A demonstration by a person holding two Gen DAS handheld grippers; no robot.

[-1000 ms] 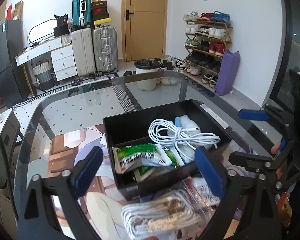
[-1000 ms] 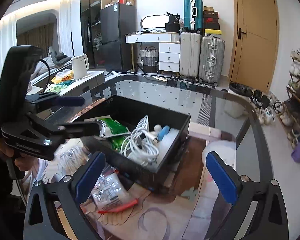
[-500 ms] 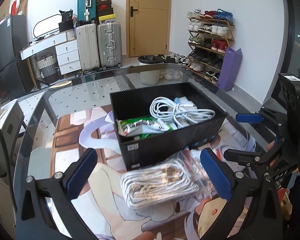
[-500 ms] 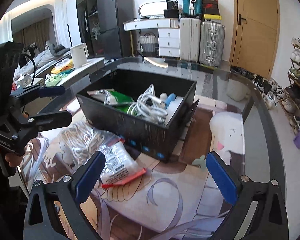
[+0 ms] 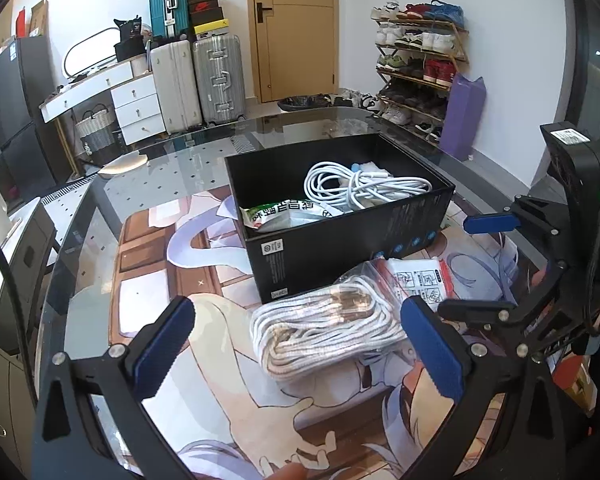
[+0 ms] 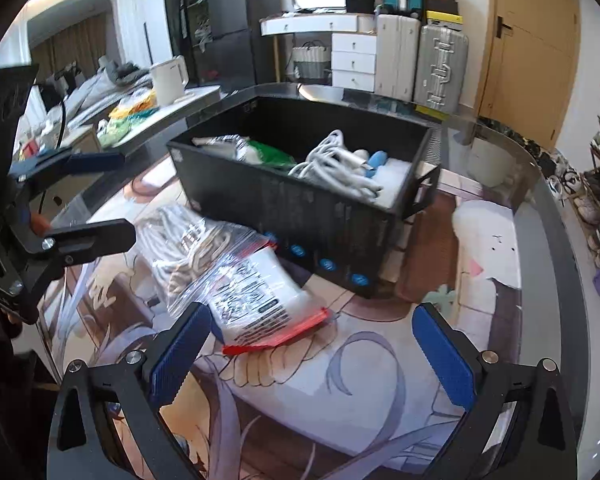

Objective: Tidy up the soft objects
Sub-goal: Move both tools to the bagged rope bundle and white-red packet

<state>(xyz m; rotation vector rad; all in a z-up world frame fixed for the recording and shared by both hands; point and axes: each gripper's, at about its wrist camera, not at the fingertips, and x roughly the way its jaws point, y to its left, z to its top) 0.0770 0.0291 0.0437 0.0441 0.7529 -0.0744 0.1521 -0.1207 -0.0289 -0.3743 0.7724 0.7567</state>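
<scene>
Rope bag (image 5: 332,330): on surface, near side of box (image 5: 352,240), between left gripper (image 5: 300,348) jaws, untouched.
Jaws: both grippers wide open, empty; right gripper (image 6: 308,356).

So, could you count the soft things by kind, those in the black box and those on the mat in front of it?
Coiled white cables: 1, in the black box, white cable.
Green and white packets: 1, in the box.
Clear zip bags: 2, on the mat: rope bag, red-seal bag.
Total: 4

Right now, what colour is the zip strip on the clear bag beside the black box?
Red, on the clear bag; shows best in the right wrist view.
</scene>
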